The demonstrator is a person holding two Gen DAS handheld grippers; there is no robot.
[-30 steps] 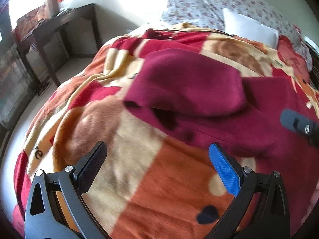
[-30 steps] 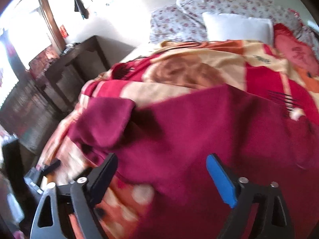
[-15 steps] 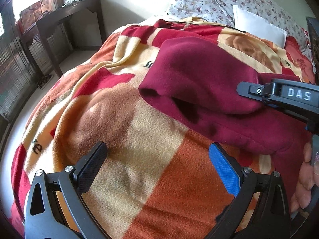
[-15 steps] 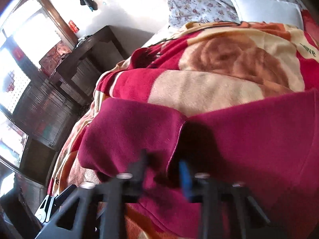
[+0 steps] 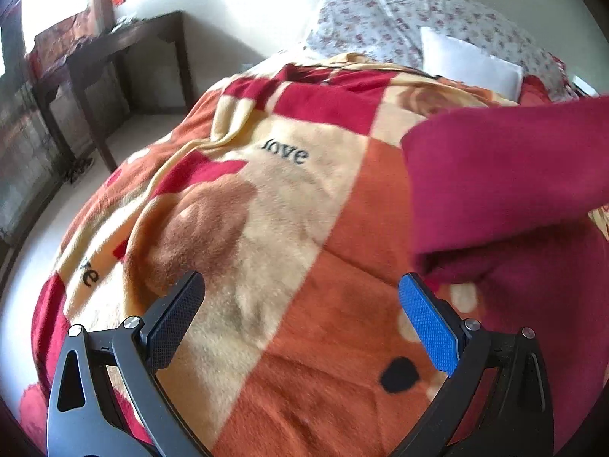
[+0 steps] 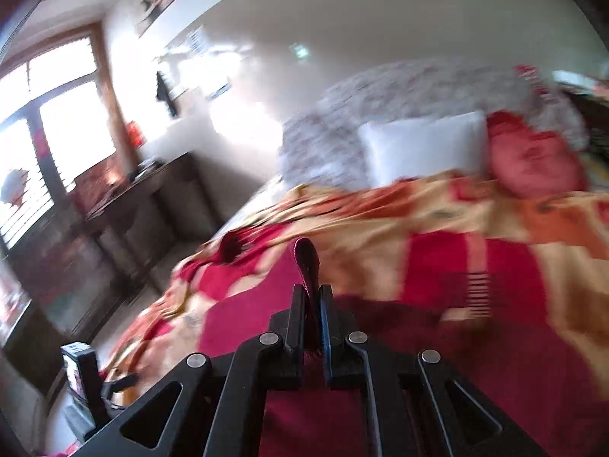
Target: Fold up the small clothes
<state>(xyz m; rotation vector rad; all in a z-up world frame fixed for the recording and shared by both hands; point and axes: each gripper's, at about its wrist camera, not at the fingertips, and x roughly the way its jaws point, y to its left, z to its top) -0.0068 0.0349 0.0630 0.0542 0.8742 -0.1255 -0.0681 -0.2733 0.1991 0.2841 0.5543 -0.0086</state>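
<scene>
A maroon fleece garment [image 5: 514, 198] lies on the right of the patterned blanket [image 5: 266, 228], one flap lifted off the bed. My left gripper [image 5: 300, 304] is open and empty, hovering over the blanket left of the garment. My right gripper [image 6: 313, 297] is shut on a fold of the maroon garment [image 6: 307, 262], which sticks up between its jaws; the rest of the garment [image 6: 418, 361] hangs below. The right wrist view is blurred by motion.
Floral pillows [image 5: 418, 19] and a white pillow [image 5: 468, 61] lie at the head of the bed. A dark wooden table [image 5: 114, 49] stands by the wall on the left, with bare floor [image 5: 144, 129] beside it. A red cushion [image 6: 533, 163] sits at the right.
My right gripper closed on the garment's folded edge and lifted it up and to the right. The left gripper stayed open and shifted slightly over the blanket.
</scene>
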